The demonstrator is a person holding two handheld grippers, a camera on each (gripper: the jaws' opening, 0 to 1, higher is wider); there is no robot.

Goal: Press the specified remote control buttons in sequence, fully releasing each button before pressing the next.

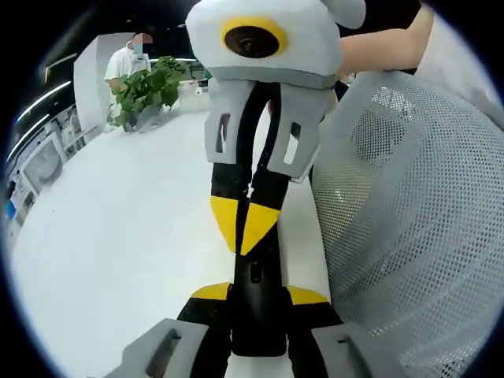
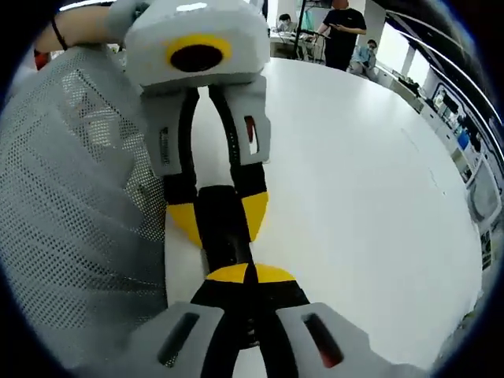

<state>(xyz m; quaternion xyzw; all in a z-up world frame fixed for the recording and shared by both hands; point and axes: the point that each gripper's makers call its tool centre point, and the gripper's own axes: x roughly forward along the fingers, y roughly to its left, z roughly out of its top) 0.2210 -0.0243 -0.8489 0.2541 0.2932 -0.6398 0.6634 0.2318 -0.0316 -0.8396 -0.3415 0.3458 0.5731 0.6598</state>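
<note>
A black remote control (image 1: 256, 303) is clamped between the yellow tips of my left gripper (image 1: 258, 295), which is shut on its sides above the white table. My right gripper (image 1: 243, 224) reaches in from the top of the left gripper view, jaws shut together, their yellow tips down on the remote's face. In the right gripper view, the right gripper (image 2: 248, 273) has its closed tips resting on the remote (image 2: 224, 232). Beyond it the left gripper (image 2: 220, 214) grips the remote from the far side. The buttons are hidden under the tips.
A white mesh chair back (image 1: 409, 236) (image 2: 79, 236) stands close beside the grippers. The white table (image 1: 118, 236) (image 2: 354, 197) spreads out on the other side. A potted plant (image 1: 146, 90) sits at its far edge, with a person behind it. Other people (image 2: 342, 31) stand far off.
</note>
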